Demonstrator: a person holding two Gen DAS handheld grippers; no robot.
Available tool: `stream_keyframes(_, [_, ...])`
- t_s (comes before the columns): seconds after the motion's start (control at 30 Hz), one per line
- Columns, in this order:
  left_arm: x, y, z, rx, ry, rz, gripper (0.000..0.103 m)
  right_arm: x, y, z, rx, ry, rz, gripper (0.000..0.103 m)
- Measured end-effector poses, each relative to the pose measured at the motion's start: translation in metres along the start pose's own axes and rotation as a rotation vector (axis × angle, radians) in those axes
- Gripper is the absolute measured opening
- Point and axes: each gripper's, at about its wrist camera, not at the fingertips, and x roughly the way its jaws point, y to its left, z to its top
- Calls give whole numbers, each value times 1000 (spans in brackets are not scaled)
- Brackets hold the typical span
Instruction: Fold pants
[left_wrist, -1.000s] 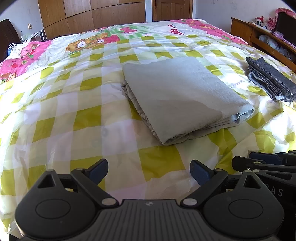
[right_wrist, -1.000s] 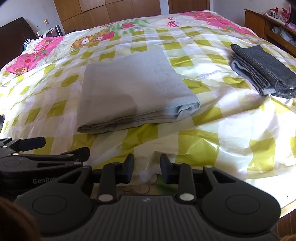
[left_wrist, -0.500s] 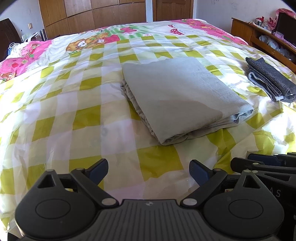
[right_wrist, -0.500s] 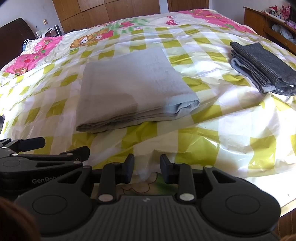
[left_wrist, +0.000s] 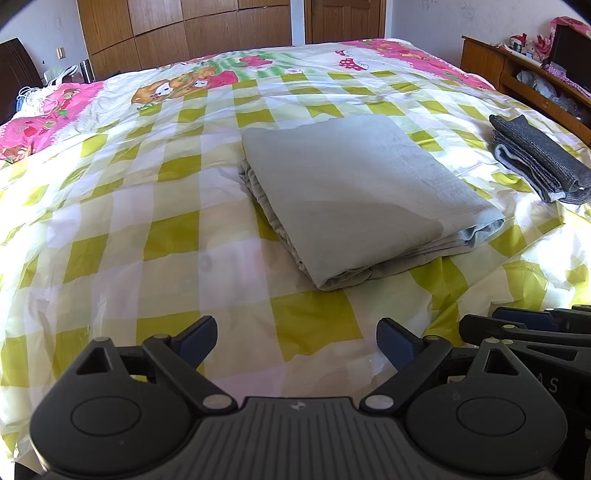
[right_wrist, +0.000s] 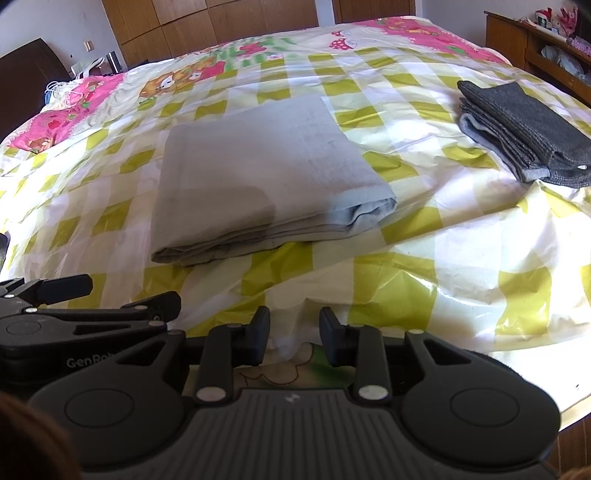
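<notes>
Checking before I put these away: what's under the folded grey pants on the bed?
The folded grey pants lie directly on the green-checked quilt. Only quilt shows around their edges; whatever might sit beneath the folded layers is covered and cannot be seen.

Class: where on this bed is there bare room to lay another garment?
Widest free patch: the checked bedspread left of the folded grey pants. A narrower strip runs between them and the dark folded garment. The near edge is crowded by the left gripper and right gripper.
</notes>
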Motion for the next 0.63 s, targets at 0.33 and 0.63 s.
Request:
stream_keyframes(0.33, [-1, -1, 1, 5, -5, 1, 101, 0, 0, 0, -2, -1, 0, 31])
stream_keyframes(0.63, [0, -2, 1, -5, 1, -7, 99, 0, 0, 0, -1, -1, 0, 30])
